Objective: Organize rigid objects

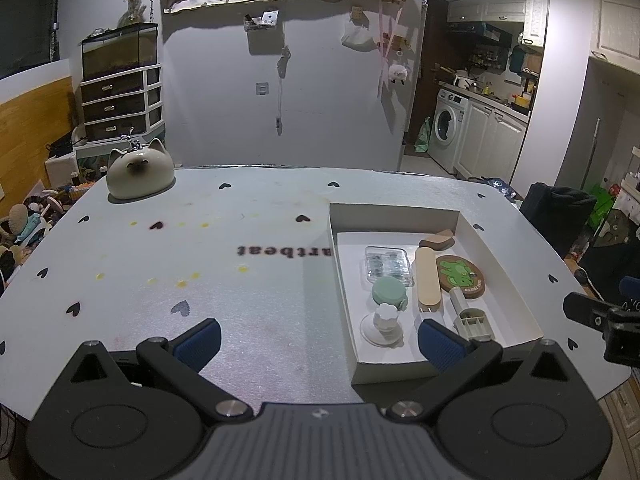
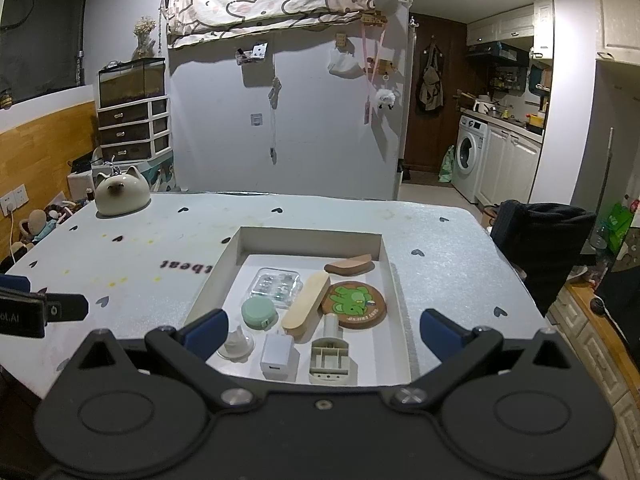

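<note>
Both tongs, left gripper (image 1: pixel 318 334) and right gripper (image 2: pixel 324 330), gape empty; white box (image 2: pixel 308 242) holds items; table (image 1: pixel 200 264) left half bare.

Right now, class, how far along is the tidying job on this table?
Mostly done: the white box already holds the green round case, coaster, white charger and more. In hand: nothing; left gripper and right gripper are open. Left: only the cat-shaped ceramic sits outside.

table (image 1: pixel 240 264) white, black hearts | coaster (image 2: pixel 354 305) brown, green | fingers (image 2: pixel 206 330) blue
</note>
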